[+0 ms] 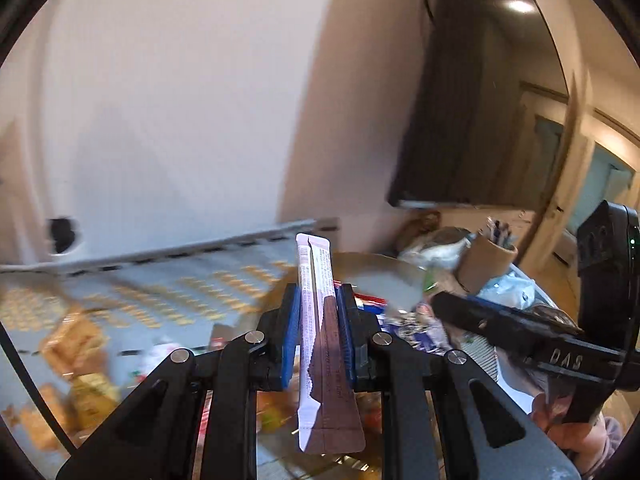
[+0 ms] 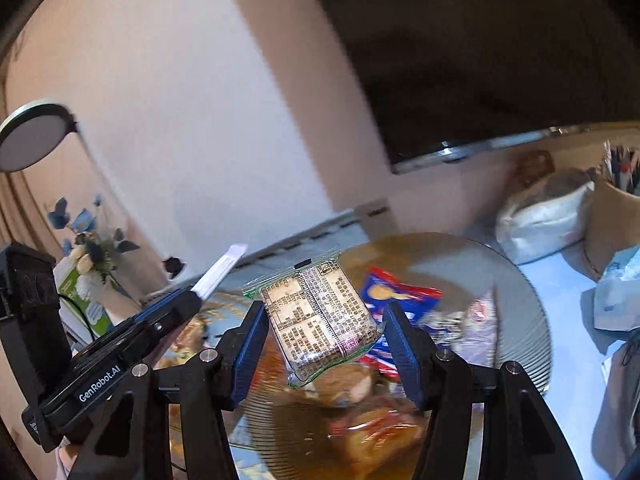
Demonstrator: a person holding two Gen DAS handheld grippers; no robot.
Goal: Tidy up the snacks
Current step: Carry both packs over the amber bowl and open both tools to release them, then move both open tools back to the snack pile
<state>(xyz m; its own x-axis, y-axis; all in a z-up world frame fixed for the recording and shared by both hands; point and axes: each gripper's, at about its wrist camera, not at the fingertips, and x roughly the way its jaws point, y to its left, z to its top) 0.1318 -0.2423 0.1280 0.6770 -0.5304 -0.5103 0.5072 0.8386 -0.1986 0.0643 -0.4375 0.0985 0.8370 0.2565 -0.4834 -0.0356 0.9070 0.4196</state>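
Two grippers hang above a blurred snack pile. On the left, the left gripper (image 1: 319, 332) pinches an upright stick sachet (image 1: 316, 320) in its jaws; the right gripper (image 2: 326, 344) pinches a clear cracker packet (image 2: 320, 316) over a round glass tray (image 2: 520, 280).

Dark wall-mounted screen (image 2: 500, 60) serves as landmark. Below its right end: brown cup of pens (image 2: 616, 208), white bag (image 2: 548, 220) just left of the cup. Far left of the screen: round lamp head (image 2: 32, 136), blue artificial flowers (image 2: 86, 236) beneath it. Wooden doorframe (image 1: 568, 152) right of the screen.
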